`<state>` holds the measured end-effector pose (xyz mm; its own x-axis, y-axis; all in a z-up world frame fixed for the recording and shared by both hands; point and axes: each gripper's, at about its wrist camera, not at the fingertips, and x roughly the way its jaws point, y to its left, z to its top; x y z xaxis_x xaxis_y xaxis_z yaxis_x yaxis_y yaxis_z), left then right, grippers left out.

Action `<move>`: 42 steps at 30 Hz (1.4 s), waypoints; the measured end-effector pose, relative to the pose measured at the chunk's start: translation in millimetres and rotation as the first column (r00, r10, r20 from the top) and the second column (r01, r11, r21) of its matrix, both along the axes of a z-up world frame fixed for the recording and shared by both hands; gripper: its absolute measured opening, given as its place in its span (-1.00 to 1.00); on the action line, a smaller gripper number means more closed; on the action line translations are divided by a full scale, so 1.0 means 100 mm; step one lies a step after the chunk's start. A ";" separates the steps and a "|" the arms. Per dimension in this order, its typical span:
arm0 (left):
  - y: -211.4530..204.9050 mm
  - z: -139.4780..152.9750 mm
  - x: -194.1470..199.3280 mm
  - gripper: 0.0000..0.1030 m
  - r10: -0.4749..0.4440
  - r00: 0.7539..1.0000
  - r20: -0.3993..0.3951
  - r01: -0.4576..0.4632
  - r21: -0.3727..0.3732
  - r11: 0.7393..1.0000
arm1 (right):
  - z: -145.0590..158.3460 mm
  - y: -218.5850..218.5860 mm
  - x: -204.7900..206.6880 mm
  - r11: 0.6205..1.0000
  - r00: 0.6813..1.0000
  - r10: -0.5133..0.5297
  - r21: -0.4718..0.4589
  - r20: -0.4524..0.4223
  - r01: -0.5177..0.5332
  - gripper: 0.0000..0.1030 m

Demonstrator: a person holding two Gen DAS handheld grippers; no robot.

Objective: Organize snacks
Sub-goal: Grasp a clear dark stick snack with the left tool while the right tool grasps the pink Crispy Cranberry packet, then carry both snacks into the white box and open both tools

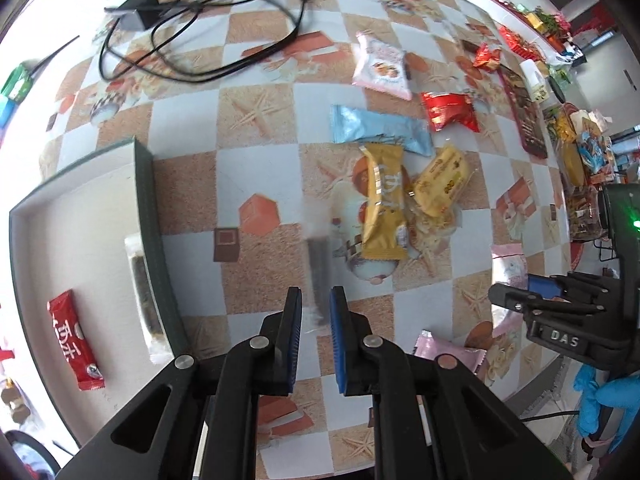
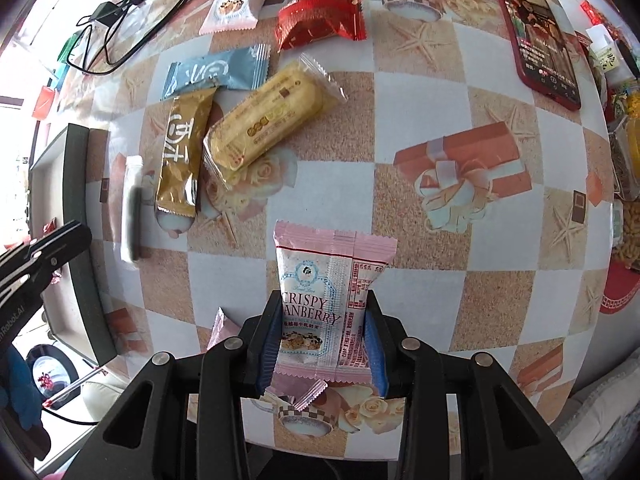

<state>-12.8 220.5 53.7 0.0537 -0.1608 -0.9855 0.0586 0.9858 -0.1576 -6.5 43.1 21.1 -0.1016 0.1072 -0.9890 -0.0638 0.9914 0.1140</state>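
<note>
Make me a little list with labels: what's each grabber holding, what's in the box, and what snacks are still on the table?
left gripper: shut on a thin dark snack stick, blurred
right gripper: shut on the pink cranberry packet
box: holds a red bar and a dark bar in clear wrap
still on table: gold bar, yellow cake packet, blue packet, red packet, another pink packet
not snacks: phone, black cable
</note>
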 end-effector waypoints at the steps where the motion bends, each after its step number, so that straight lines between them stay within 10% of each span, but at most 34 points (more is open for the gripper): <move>1: 0.04 -0.04 0.02 -0.60 0.009 1.000 -0.018 -0.009 0.001 1.000 | 0.04 0.03 -0.07 1.000 1.000 0.000 -0.002 0.001 0.000 -0.25; 5: 0.09 -0.20 0.06 0.06 0.056 0.996 -0.069 -0.056 0.006 0.998 | 0.10 0.06 -0.14 1.000 1.000 0.006 -0.001 0.000 -0.006 -0.25; 14: -0.13 -0.54 0.23 0.18 0.024 0.992 -0.122 -0.010 0.115 0.993 | 0.16 0.02 -0.19 1.000 1.000 0.004 -0.001 -0.010 -0.004 -0.24; 16: -0.21 -0.54 0.23 0.00 0.003 0.993 -0.116 0.015 0.161 0.987 | 0.21 0.00 -0.21 1.000 1.000 0.003 0.001 -0.004 -0.003 -0.24; 18: -0.26 -0.51 0.22 -0.66 -0.017 0.994 -0.109 0.034 0.153 0.988 | 0.23 -0.03 -0.26 1.000 1.000 0.001 0.004 0.001 -0.001 -0.24; 42: 0.43 0.35 0.06 -0.67 0.095 0.992 0.080 -0.097 0.015 0.995 | 0.62 0.44 -0.23 0.992 0.990 0.122 0.021 0.068 -0.124 -0.24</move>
